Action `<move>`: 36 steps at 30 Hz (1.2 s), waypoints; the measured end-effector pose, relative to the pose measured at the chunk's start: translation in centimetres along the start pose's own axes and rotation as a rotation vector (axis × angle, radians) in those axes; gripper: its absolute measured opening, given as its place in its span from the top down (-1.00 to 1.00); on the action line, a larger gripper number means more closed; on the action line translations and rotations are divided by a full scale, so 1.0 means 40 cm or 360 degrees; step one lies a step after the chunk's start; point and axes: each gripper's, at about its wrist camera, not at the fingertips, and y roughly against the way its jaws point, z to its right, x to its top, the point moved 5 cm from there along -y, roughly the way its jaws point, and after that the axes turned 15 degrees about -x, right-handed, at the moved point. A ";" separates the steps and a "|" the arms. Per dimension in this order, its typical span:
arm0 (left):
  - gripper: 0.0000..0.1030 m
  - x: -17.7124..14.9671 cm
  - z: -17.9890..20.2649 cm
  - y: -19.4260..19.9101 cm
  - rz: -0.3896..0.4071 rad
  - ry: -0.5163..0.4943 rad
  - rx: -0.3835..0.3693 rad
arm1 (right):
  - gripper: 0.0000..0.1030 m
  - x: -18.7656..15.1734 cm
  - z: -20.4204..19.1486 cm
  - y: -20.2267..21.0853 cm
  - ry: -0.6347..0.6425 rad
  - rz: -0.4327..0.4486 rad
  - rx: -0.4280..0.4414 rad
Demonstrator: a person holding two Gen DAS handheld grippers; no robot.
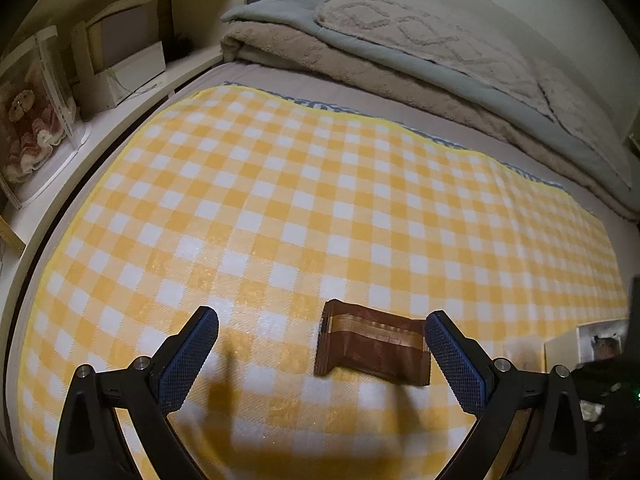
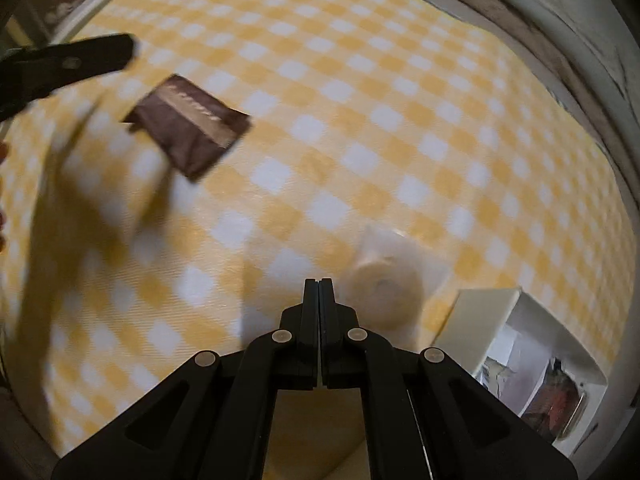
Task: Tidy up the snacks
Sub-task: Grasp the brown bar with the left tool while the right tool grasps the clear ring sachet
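Spread wide, left gripper (image 1: 322, 334) frames brown packet (image 1: 372, 350); right gripper (image 2: 319, 285) clenched empty.

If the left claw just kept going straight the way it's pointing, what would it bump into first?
Probably the yellow checked cloth on the bed. The open left gripper points forward and down at it; the brown snack packet lies just inside its right-hand finger and might get clipped. Depth is hard to judge.

One brown packet (image 1: 374, 350) lies on one checked cloth (image 1: 280, 200). One pale round snack in clear wrap (image 2: 386, 284) sits near one white box (image 2: 520, 340) at the right. Two grippers: left (image 1: 322, 354), right (image 2: 319, 292). Far off, one folded blanket (image 1: 400, 60); far left, one boxed doll (image 1: 28, 120).
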 end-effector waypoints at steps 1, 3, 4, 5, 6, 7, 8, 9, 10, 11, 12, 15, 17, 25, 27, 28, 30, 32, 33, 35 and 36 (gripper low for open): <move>-1.00 0.001 0.003 -0.007 -0.0004 -0.0010 0.0004 | 0.99 0.006 0.008 0.012 0.0001 0.0019 -0.0006; -1.00 0.002 0.009 -0.017 -0.0006 -0.0032 0.0013 | 0.99 0.019 0.034 0.032 -0.0048 0.0038 0.0013; -1.00 0.004 0.010 -0.024 -0.0006 -0.0040 0.0022 | 0.98 0.026 0.055 0.039 -0.0076 0.0042 0.0013; -1.00 0.005 0.010 -0.032 -0.0008 -0.0044 0.0030 | 0.98 0.036 0.077 0.038 -0.0087 0.0038 -0.0001; -1.00 0.005 0.010 -0.038 -0.0012 -0.0045 0.0034 | 0.98 0.041 0.095 0.034 -0.0088 0.0028 -0.0032; -1.00 0.006 0.010 -0.046 -0.0019 -0.0043 0.0037 | 0.98 0.045 0.114 0.026 -0.0091 0.0016 -0.0072; -1.00 0.005 0.009 -0.054 -0.0026 -0.0043 0.0041 | 0.98 0.049 0.129 0.015 -0.0097 -0.0004 -0.0099; -1.00 0.004 0.009 -0.060 -0.0030 -0.0044 0.0046 | 0.98 0.056 0.133 0.005 -0.0100 -0.0022 -0.0110; -1.00 0.004 0.008 -0.068 -0.0035 -0.0047 0.0055 | 0.98 0.063 0.143 -0.012 -0.0101 -0.0045 -0.0132; -1.00 0.004 0.008 -0.076 -0.0039 -0.0053 0.0064 | 0.98 0.073 0.149 -0.025 -0.0092 -0.0058 -0.0167; -1.00 0.005 0.007 -0.083 -0.0041 -0.0060 0.0067 | 0.98 0.082 0.155 -0.040 -0.0077 -0.0068 -0.0226; -1.00 0.008 0.004 -0.105 -0.0046 -0.0078 0.0086 | 0.98 0.113 0.168 -0.078 -0.0038 -0.0101 -0.0349; -1.00 0.010 -0.002 -0.121 -0.0047 -0.0066 0.0097 | 0.98 0.107 0.150 -0.100 0.0044 -0.0147 -0.0387; -1.00 0.011 -0.010 -0.165 -0.0050 -0.0073 0.0122 | 0.98 0.034 0.032 -0.049 0.0201 -0.0104 -0.0198; -1.00 0.008 -0.002 -0.168 -0.0051 -0.0081 0.0105 | 0.98 0.002 -0.006 -0.025 0.0228 -0.0089 -0.0101; -1.00 0.009 0.003 -0.171 -0.0052 -0.0089 0.0100 | 0.98 -0.011 -0.022 -0.013 0.0244 -0.0074 -0.0062; -1.00 0.009 0.011 -0.179 -0.0060 -0.0107 0.0103 | 0.98 -0.039 -0.047 0.005 0.0244 -0.0056 0.0015; -1.00 0.007 0.021 -0.176 -0.0063 -0.0130 0.0115 | 0.98 -0.055 -0.052 0.029 0.0193 -0.0021 0.0116; -1.00 0.009 0.025 -0.177 -0.0063 -0.0143 0.0124 | 0.98 -0.060 -0.050 0.042 0.0157 0.0009 0.0163; -1.00 0.009 0.026 -0.180 -0.0061 -0.0165 0.0166 | 0.98 -0.072 -0.041 0.064 0.0107 0.0059 0.0218; -1.00 0.011 0.021 -0.185 -0.0060 -0.0160 0.0193 | 0.98 -0.074 -0.034 0.071 0.0102 0.0078 0.0236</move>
